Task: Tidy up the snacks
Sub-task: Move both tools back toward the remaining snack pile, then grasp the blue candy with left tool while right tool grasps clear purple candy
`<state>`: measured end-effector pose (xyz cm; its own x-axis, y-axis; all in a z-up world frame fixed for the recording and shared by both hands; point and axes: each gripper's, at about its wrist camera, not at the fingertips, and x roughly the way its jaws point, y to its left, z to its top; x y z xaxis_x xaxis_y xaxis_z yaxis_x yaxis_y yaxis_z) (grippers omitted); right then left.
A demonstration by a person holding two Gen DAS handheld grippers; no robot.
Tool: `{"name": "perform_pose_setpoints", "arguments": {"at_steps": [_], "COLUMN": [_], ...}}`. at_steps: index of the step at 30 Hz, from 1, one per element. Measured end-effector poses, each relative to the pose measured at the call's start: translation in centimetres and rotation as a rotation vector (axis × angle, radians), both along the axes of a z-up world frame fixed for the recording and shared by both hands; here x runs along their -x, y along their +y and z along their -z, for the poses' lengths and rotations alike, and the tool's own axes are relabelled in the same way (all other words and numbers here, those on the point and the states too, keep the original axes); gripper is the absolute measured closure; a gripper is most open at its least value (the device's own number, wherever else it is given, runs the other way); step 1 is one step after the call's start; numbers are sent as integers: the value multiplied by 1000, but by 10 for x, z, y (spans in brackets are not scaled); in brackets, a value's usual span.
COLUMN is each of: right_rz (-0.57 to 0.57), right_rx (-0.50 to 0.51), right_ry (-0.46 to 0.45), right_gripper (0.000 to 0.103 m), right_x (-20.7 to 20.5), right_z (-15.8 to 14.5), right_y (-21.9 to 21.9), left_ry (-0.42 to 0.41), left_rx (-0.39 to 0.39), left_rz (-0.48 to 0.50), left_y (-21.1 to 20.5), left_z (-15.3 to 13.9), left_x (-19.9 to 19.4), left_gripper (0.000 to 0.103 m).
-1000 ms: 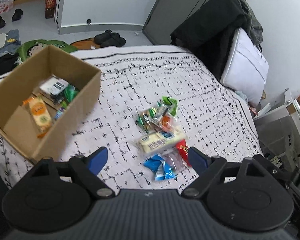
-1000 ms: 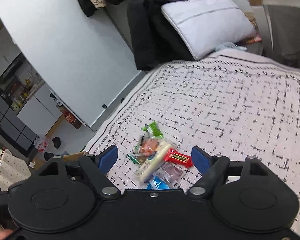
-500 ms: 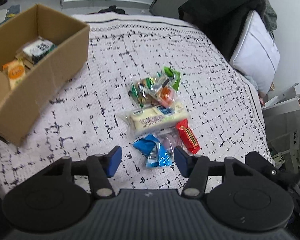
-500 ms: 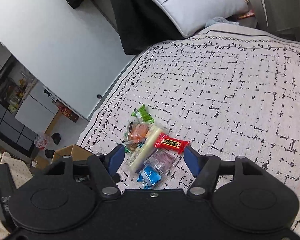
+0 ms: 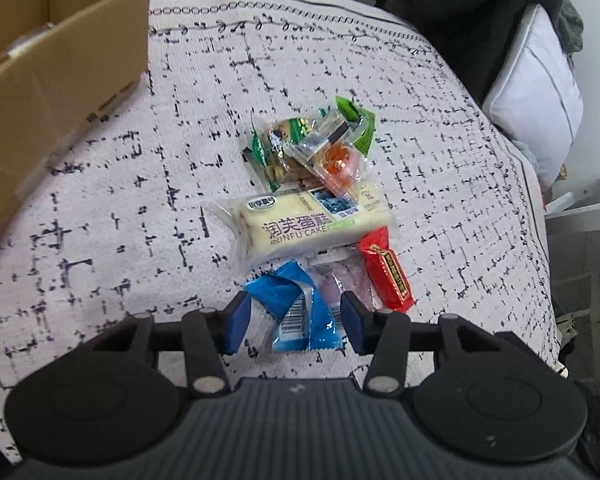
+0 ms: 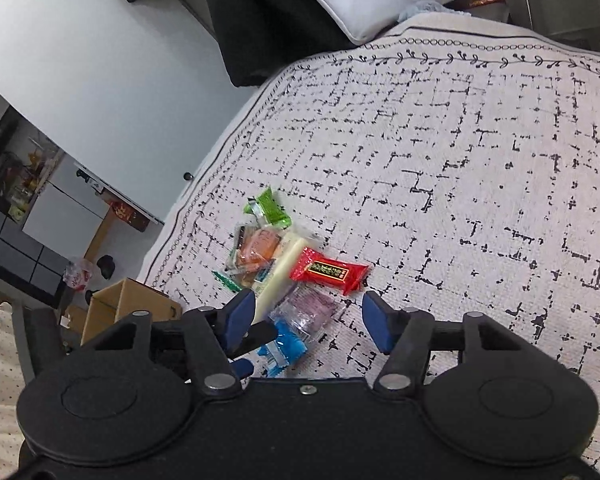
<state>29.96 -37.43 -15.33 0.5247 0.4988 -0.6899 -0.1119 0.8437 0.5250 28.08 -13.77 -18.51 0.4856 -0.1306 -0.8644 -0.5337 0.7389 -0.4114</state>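
Note:
A pile of snack packets lies on the patterned bedspread. In the left wrist view my left gripper (image 5: 294, 322) is open, its blue fingers on either side of a blue packet (image 5: 296, 312). Behind it lie a cream Runfu Cake pack (image 5: 300, 228), a red bar (image 5: 388, 268), a clear pinkish packet (image 5: 340, 280) and green and orange packets (image 5: 316, 148). In the right wrist view my right gripper (image 6: 308, 322) is open just above the clear pinkish packet (image 6: 308, 312), with the red bar (image 6: 328, 270) and the blue packet (image 6: 284, 346) close by.
A cardboard box (image 5: 60, 64) stands at the left on the bed and shows in the right wrist view (image 6: 128, 304). A white pillow (image 5: 540, 96) and dark clothes (image 5: 460, 12) lie at the far right. The bed edge and a grey rack (image 5: 580, 264) are at the right.
Both grippers have come down and forward to the snack pile. The left jaws have narrowed around the blue packet. The right jaws have narrowed a little.

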Motion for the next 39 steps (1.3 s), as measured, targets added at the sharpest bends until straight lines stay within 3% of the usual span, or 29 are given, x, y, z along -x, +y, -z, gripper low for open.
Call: {"name": "perform_pose_setpoints", "arguments": {"at_steps": [4, 5, 7, 10, 28, 39], "right_rz": [-5, -7, -16, -37, -172, -206], "right_rx": [13, 16, 23, 39, 244, 382], "right_ry": [20, 24, 30, 38, 6, -59], "right_gripper": [44, 44, 44, 44, 43, 44], "right_x": [-6, -8, -10, -12, -27, -29], "right_z": [6, 8, 11, 15, 40, 52], "right_y": [3, 4, 7, 14, 74, 102], "left_ry": [29, 33, 40, 33, 55, 33], "left_rx": [14, 18, 7, 27, 33, 50], "left_rz": [-6, -13, -17, -38, -66, -84], "left_y": [0, 1, 3, 8, 46, 75], "left_z": [13, 16, 19, 20, 10, -2], "left_x": [-7, -8, -8, -7, 11, 27], "left_gripper": [56, 58, 73, 75, 76, 76]}}
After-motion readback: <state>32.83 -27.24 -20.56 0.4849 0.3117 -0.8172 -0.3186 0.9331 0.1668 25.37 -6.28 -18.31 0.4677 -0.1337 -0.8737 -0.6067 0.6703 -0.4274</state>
